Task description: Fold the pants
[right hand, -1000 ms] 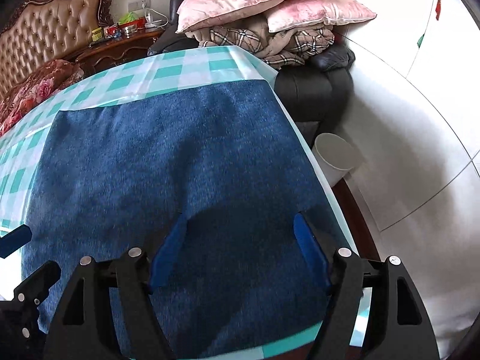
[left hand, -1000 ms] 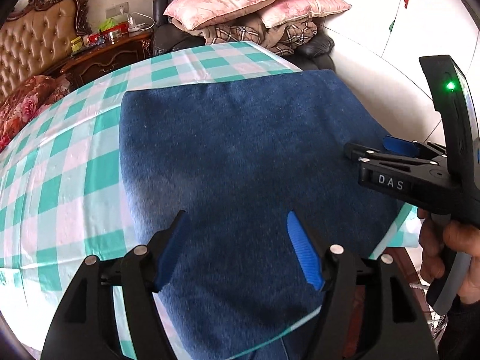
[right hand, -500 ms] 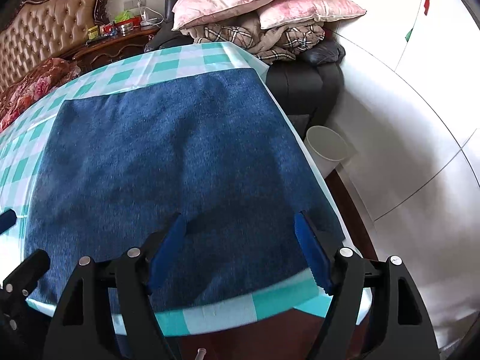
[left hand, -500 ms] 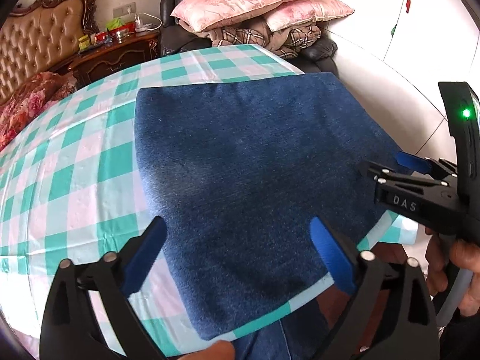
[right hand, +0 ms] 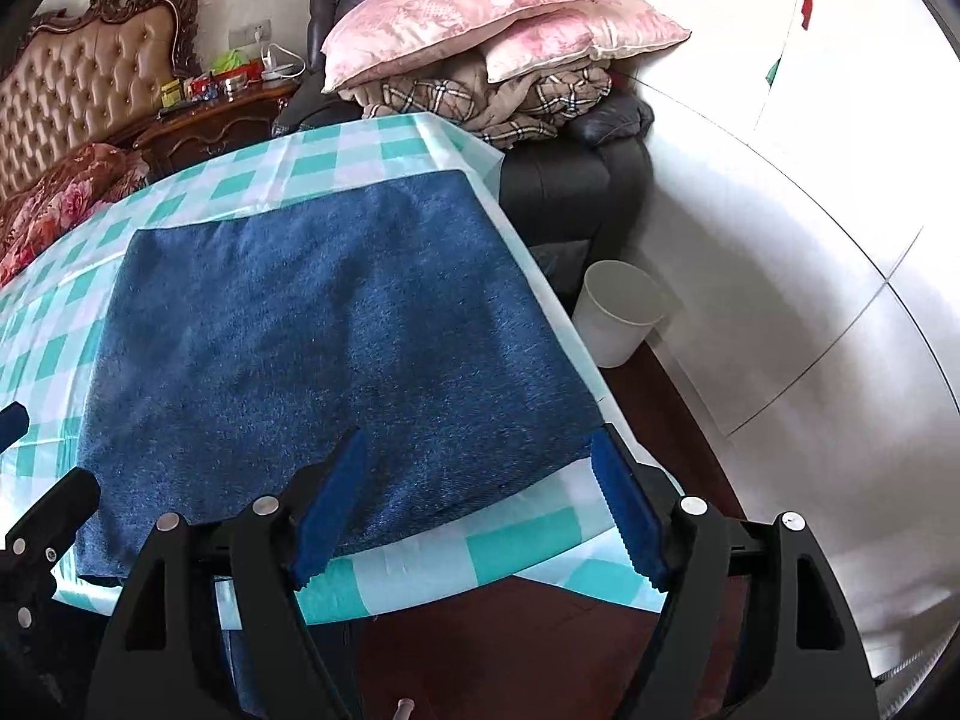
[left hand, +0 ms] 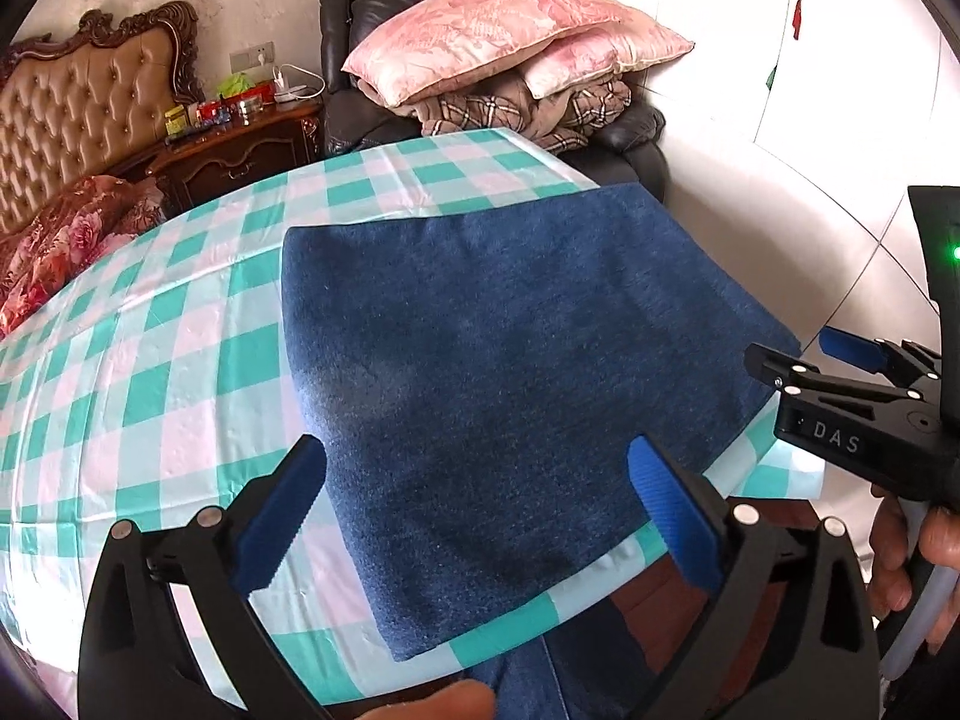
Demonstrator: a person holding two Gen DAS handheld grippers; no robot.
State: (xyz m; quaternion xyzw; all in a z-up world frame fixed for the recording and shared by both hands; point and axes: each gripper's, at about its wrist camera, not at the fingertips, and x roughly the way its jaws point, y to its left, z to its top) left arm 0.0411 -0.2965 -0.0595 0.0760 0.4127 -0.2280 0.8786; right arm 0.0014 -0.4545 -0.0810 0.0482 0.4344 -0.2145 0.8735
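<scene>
Tools [left hand: 474, 516] hover above flat, folded blue pants [left hand: 510, 372].

the pants [left hand: 510, 372] hang off the desk's [left hand: 180, 372] near edge, their lower part cut off by the frame.

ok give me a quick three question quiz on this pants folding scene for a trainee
1. True or false: the left gripper is clamped on the folded blue pants.
2. Multiple choice: what stands on the floor beside the table's right edge in the right wrist view? A) a white bin B) a red stool C) a cardboard box
3. Fill in: the pants lie on a teal and white ______ tablecloth.

Key:
1. False; both it and the right gripper are open and hold nothing.
2. A, the white bin.
3. Checked.
</scene>
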